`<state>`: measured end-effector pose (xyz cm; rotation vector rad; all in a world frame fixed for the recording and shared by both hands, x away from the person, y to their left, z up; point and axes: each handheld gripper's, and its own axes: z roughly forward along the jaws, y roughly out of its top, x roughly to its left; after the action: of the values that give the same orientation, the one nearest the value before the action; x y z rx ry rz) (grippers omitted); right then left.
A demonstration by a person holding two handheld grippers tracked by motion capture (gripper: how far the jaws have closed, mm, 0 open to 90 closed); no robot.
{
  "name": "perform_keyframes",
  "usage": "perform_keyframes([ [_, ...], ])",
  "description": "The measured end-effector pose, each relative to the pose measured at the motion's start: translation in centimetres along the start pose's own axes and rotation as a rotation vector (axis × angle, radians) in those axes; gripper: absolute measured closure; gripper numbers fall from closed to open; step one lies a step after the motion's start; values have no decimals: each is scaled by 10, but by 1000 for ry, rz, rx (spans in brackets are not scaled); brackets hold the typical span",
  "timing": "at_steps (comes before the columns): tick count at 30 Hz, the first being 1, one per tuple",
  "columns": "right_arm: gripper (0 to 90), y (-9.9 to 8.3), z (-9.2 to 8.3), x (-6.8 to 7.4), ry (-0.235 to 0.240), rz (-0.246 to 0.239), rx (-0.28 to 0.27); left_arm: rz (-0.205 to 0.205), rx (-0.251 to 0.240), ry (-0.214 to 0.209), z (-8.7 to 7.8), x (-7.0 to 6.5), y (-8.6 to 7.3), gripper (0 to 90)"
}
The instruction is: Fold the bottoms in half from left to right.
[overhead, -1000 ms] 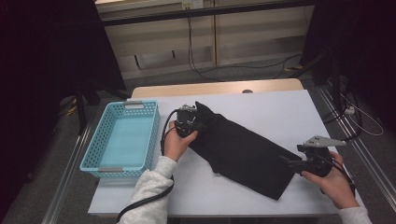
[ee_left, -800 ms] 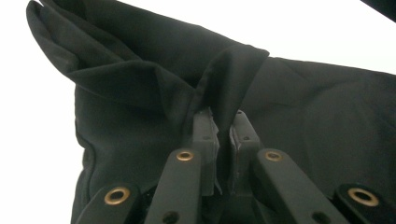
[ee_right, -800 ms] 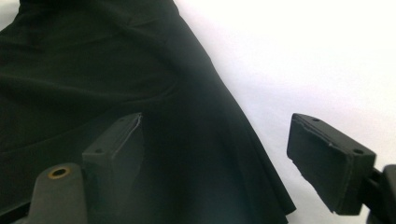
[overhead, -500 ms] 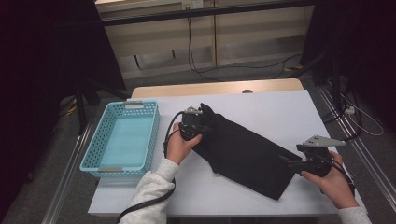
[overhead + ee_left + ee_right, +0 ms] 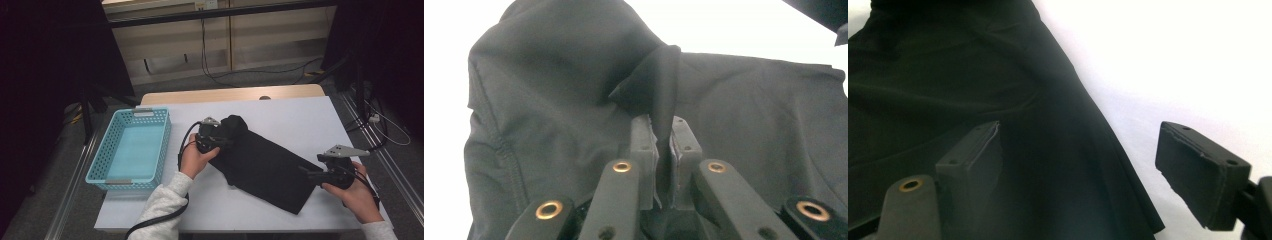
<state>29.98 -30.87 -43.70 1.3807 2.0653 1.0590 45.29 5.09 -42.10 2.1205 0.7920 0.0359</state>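
garment (image 5: pixel 265 162) lies spread on the desk (image 5: pixel 300 112), running from centre toward the near right corner. basket (image 5: pixel 131 150) sits on the desk's left edge, well apart from the garment. left tongs (image 5: pixel 220 141) at the garment's far left end, a fold pinched between them. right tongs (image 5: pixel 306 172) at its near right end, one jaw over the fabric, one over bare desk.

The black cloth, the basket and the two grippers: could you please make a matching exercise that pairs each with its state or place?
Things:
1. left gripper
2. right gripper
3. basket
4. black cloth

States or places:
A. turquoise, at the table's left edge
B. jaws wide apart over the cloth's edge
C. spread slantwise across the table
D. shut on a pinched fold

Pairs: 1-D, 2-B, 3-A, 4-C
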Motion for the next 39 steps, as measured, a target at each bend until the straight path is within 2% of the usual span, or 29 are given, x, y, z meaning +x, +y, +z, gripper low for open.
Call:
perform_keyframes([
  [7,189,0,1,0,1,-7,2,11,4,-8,1,-3,0,838],
  [17,188,1,1,1,1,-5,2,21,-22,-19,-3,-7,1,837],
  [20,187,2,1,1,0,-8,-5,37,-21,-24,-3,-10,2,837],
  [28,187,3,2,1,1,-8,-9,49,-20,-42,-4,-20,3,835],
  [35,187,5,4,2,4,-10,-13,47,-7,-73,-1,-28,0,834],
  [39,187,9,6,3,13,-10,-20,63,-4,-78,-1,-35,-1,833],
])
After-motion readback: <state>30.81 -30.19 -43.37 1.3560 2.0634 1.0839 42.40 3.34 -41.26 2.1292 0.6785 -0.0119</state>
